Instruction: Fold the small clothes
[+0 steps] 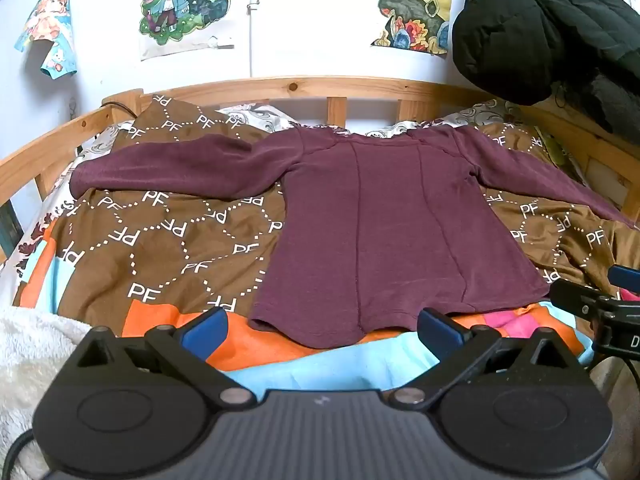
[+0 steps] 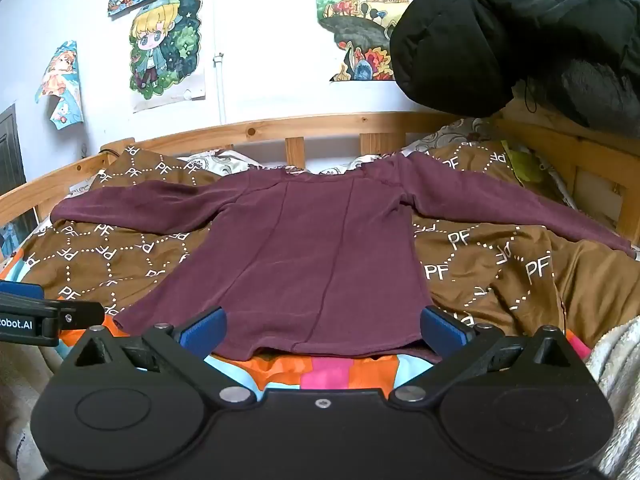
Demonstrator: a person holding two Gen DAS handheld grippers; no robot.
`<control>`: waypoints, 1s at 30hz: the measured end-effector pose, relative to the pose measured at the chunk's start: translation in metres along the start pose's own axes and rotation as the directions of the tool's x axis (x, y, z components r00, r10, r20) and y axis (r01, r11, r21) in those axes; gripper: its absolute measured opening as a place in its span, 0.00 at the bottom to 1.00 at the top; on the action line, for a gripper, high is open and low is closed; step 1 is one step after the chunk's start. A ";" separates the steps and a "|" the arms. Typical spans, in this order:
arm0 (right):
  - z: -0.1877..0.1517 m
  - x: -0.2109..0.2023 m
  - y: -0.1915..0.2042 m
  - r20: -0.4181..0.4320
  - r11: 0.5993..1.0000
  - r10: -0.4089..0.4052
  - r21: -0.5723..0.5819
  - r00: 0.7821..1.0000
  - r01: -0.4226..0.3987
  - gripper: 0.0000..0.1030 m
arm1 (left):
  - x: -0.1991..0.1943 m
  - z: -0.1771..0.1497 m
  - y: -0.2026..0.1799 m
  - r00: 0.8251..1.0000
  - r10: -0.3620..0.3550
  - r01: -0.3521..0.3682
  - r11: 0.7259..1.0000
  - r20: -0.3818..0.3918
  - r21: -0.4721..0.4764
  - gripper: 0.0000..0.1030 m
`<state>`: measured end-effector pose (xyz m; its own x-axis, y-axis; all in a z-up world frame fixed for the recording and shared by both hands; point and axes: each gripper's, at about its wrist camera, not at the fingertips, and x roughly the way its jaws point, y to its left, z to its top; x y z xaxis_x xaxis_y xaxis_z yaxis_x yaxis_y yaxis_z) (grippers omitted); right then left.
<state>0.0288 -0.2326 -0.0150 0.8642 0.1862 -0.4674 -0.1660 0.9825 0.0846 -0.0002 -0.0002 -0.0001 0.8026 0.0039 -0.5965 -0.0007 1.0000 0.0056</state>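
A maroon long-sleeved top (image 1: 392, 232) lies flat on the bed with both sleeves spread out to the sides and its hem nearest me; it also shows in the right wrist view (image 2: 304, 256). My left gripper (image 1: 322, 330) is open and empty, just in front of the hem at its left half. My right gripper (image 2: 322, 330) is open and empty, just in front of the hem at its right half. The right gripper shows at the right edge of the left wrist view (image 1: 600, 308), and the left gripper at the left edge of the right wrist view (image 2: 48, 316).
The top rests on a brown "PF" patterned cloth (image 1: 160, 240) over a striped orange, blue and pink blanket (image 2: 332, 372). A wooden bed rail (image 1: 280, 88) runs behind. A black padded jacket (image 1: 560, 28) hangs at the back right. A white fleece (image 1: 24, 344) lies at the near left.
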 end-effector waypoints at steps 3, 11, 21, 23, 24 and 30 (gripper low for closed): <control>0.000 0.000 0.000 -0.003 1.000 0.000 0.000 1.000 0.000 1.00 | 0.000 0.000 0.000 1.000 0.000 0.000 1.000 -0.002 -0.001 0.99; 0.000 0.001 0.000 -0.006 1.000 0.001 0.002 1.000 -0.001 1.00 | 0.001 0.000 0.000 1.000 0.000 0.000 1.000 -0.007 -0.004 0.99; 0.000 0.001 -0.001 -0.009 1.000 0.001 0.005 1.000 -0.001 1.00 | 0.001 0.000 -0.001 1.000 -0.001 0.001 1.000 -0.008 -0.006 0.99; 0.000 0.001 -0.001 -0.009 1.000 0.001 0.006 1.000 -0.001 1.00 | 0.001 0.000 -0.001 1.000 -0.001 0.001 1.000 -0.009 -0.006 0.99; 0.000 0.002 -0.001 -0.009 1.000 0.001 0.006 1.000 -0.001 1.00 | 0.001 0.000 -0.001 1.000 -0.001 0.001 1.000 -0.009 -0.006 0.99; 0.000 0.002 -0.002 -0.011 1.000 0.002 0.007 1.000 -0.002 1.00 | 0.001 0.000 0.000 1.000 -0.001 0.001 1.000 -0.009 -0.007 0.99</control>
<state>0.0305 -0.2338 -0.0164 0.8585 0.1881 -0.4770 -0.1643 0.9821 0.0917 0.0012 -0.0005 -0.0004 0.7971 0.0027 -0.6039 -0.0037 1.0000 -0.0005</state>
